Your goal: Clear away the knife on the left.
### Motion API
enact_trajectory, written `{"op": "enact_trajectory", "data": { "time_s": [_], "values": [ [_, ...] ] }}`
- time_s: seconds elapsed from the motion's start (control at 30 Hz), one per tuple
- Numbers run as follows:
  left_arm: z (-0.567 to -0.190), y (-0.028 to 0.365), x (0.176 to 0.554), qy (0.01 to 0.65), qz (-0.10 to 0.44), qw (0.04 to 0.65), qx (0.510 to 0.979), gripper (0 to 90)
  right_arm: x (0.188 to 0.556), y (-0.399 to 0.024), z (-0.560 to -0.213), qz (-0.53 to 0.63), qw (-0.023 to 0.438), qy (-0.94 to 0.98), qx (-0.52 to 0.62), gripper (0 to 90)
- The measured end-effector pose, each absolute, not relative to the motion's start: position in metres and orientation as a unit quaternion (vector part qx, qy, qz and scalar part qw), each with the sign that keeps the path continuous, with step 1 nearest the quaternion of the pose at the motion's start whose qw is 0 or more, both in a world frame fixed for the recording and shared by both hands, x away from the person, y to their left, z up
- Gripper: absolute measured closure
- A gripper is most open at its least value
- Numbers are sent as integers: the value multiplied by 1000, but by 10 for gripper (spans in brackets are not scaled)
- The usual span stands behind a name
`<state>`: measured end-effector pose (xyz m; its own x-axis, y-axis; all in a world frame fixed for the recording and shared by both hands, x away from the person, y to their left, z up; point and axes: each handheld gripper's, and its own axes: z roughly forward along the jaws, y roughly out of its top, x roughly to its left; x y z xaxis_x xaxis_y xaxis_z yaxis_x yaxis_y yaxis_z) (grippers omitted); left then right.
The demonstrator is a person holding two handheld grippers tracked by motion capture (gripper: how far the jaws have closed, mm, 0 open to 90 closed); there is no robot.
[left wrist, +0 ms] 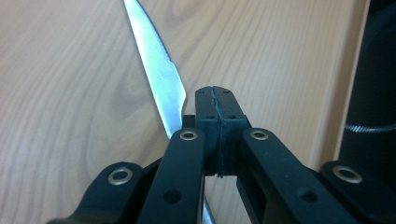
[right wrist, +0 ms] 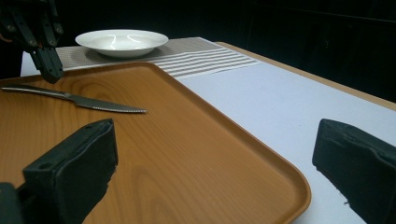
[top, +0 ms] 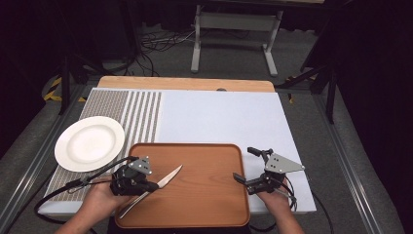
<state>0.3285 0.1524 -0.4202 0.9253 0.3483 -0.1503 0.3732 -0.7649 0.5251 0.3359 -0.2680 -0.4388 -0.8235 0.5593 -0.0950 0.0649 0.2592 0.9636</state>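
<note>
A steel knife [top: 163,181] with a serrated blade lies flat on the left part of a brown wooden tray [top: 204,204]. My left gripper [top: 153,185] is shut, pads pressed together with nothing between them, just over the knife's middle. In the left gripper view the knife [left wrist: 156,65] runs past the left side of my left gripper [left wrist: 215,95] and under it. My right gripper [top: 243,164] stands open at the tray's right edge. In the right gripper view my right gripper [right wrist: 217,140] spans the tray [right wrist: 187,177] rim; the knife [right wrist: 93,103] and the left gripper [right wrist: 49,70] lie beyond.
A white plate [top: 89,143] sits on a grey striped placemat [top: 141,112] at the left, beyond the tray. A white mat [top: 224,117] covers the table behind and to the right of the tray. Dark floor, cables and a table frame lie beyond the far edge.
</note>
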Motion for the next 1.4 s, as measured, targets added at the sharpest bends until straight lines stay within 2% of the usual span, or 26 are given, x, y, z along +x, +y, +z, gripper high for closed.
{"op": "enact_trajectory", "data": {
  "time_s": [0.2, 0.73, 1.4],
  "values": [
    [-429, 146, 327, 171, -25, 268, 948, 900, 336, -268, -439, 573, 215, 764, 205, 7],
    [-438, 142, 328, 172, -11, 221, 960, 900, 336, -268, -439, 572, 215, 765, 205, 7],
    [-435, 148, 334, 199, 5, 196, 960, 900, 336, -268, -439, 572, 216, 764, 204, 7]
  ]
}}
